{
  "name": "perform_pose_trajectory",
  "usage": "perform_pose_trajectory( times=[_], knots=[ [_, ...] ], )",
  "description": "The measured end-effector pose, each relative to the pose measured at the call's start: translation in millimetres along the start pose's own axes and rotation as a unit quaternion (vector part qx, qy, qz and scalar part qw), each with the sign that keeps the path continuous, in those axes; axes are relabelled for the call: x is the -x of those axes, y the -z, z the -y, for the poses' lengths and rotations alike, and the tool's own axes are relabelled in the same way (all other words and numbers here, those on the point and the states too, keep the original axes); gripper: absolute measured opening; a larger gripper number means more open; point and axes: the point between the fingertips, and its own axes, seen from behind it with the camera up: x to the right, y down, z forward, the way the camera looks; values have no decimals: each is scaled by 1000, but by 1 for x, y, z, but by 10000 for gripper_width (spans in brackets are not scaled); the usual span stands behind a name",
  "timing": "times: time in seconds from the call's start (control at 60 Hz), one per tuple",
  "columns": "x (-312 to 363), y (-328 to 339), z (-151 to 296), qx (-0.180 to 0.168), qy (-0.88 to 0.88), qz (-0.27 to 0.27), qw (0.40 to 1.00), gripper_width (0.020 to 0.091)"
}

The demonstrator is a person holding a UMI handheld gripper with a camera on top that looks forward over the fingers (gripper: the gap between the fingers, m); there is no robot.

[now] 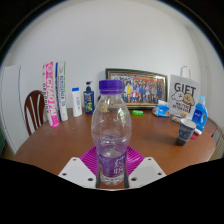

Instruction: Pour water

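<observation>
My tongs [111, 170] are mostly cut off below, only the finger fronts show. The bottle [110, 135] hides its own base and where my pads meet it, so contact unclear. Bottle label text too small to read. Framed picture [136, 88] at the back: contents too small to tell. Gift bag [185, 98]: lettering partly cut. Chair [33, 108] half hidden behind the worktop [60, 140] edge.
</observation>
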Motion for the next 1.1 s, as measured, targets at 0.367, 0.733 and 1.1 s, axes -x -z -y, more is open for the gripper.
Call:
perform_pose_trajectory(
  times=[0.367, 0.733, 1.1],
  knots=[
    [-22, 11, 151, -35, -305, 152, 940, 314],
    [-135, -39, 195, -16, -688, 243, 684, 314],
    [-190, -78, 164, 20, -815, 244, 525, 314]
  ],
)
